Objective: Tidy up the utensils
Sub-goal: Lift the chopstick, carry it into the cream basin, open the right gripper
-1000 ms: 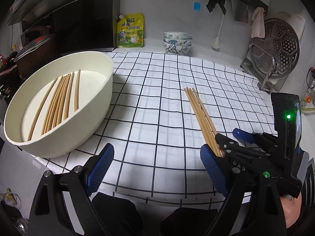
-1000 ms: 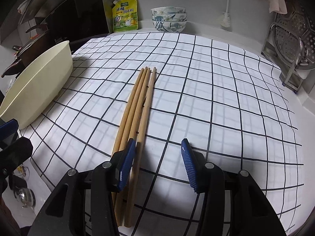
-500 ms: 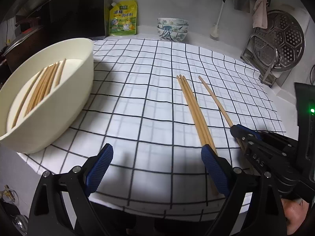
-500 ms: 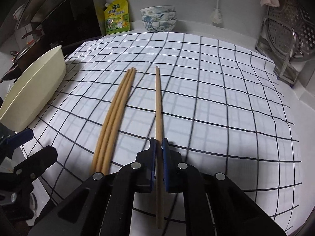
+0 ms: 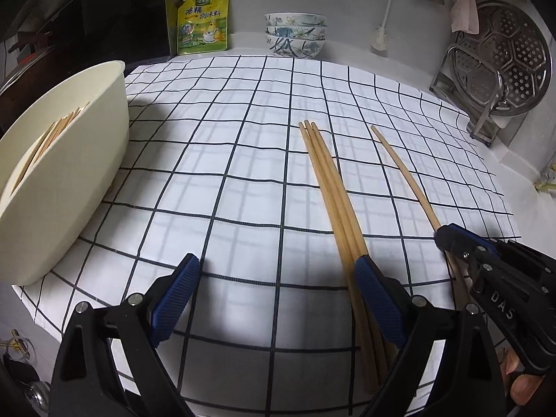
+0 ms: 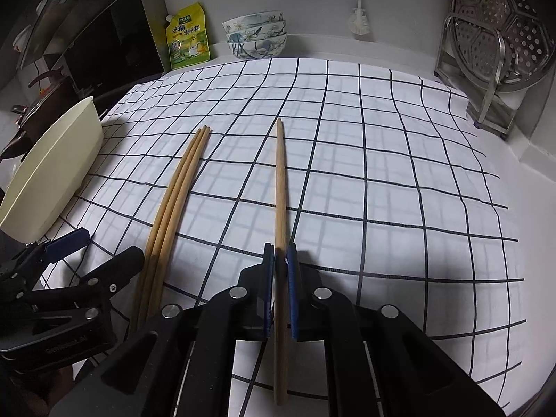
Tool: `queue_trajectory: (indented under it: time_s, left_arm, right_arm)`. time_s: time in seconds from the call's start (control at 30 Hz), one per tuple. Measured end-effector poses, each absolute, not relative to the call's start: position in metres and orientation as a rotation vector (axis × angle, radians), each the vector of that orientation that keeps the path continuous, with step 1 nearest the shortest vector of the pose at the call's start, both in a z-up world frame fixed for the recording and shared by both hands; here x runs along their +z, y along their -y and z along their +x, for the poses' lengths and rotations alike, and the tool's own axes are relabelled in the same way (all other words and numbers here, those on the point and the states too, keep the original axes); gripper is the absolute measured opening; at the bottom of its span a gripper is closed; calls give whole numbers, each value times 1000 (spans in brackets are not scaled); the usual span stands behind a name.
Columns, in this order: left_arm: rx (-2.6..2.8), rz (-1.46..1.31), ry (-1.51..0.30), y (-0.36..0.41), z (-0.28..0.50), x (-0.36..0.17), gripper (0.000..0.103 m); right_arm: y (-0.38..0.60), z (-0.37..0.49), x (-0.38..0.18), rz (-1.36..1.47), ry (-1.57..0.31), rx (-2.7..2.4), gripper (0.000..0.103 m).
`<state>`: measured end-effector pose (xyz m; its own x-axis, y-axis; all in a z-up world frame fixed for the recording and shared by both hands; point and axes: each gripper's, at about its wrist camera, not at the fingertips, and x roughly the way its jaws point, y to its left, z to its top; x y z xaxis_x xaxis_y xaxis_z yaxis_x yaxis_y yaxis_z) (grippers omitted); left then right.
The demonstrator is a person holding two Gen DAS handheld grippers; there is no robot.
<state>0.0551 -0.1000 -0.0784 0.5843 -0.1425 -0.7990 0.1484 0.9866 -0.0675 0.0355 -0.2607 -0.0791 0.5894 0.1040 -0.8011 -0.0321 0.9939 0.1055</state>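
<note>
One chopstick pinched, three left on the cloth

My right gripper [image 6: 280, 260] has just closed its jaws on a single chopstick [image 6: 280, 180], pinching it near its thick end. That stick lies to the right of the others, well apart from them. Its long axis runs near to far, with the thin tip pointing away from me toward the bowls [image 6: 255, 36].

My left gripper [image 5: 274, 288] has its jaws wide apart and holds nothing; its right finger [image 5: 377, 299] sits over the near ends of the other three chopsticks [image 5: 330, 187]. Those three lie touching, side by side on the cloth [image 5: 243, 160], tips also pointing far.

I judge this the pick-up step. Next I would lift the stick and carry it left to the basin [image 5: 69, 160], where more chopsticks [image 5: 45, 142] already lie, keeping it level so the tip clears the rim
</note>
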Motion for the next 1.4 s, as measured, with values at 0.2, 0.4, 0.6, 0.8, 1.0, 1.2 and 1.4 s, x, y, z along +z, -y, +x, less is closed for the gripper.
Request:
queue_trajectory:
  time_s: [0.2, 0.4, 0.6, 0.8, 1.0, 1.2, 1.4]
  left_arm:
    - [-142, 20, -925, 103, 59, -80, 90]
    - [-124, 37, -926, 101, 57, -84, 93]
    - [-102, 59, -927, 102, 62, -84, 94]
    - [-103, 59, -915, 106, 69, -82, 77]
    - [-154, 80, -904, 116, 65, -78, 25]
    - [-197, 48, -924, 109, 63, -76, 7]
    - [-222, 24, -895, 92, 53, -60, 7]
  right_arm:
    - [267, 37, -79, 86, -928, 60, 15]
    - [264, 37, -79, 71, -926, 48, 23]
    - [262, 38, -78, 43, -921, 31, 24]
    - [253, 39, -82, -38, -923, 0, 24]
    - [245, 38, -82, -62, -925, 37, 7]
    - [245, 36, -79, -11, -916, 83, 7]
    - [248, 30, -64, 57, -869, 103, 7]
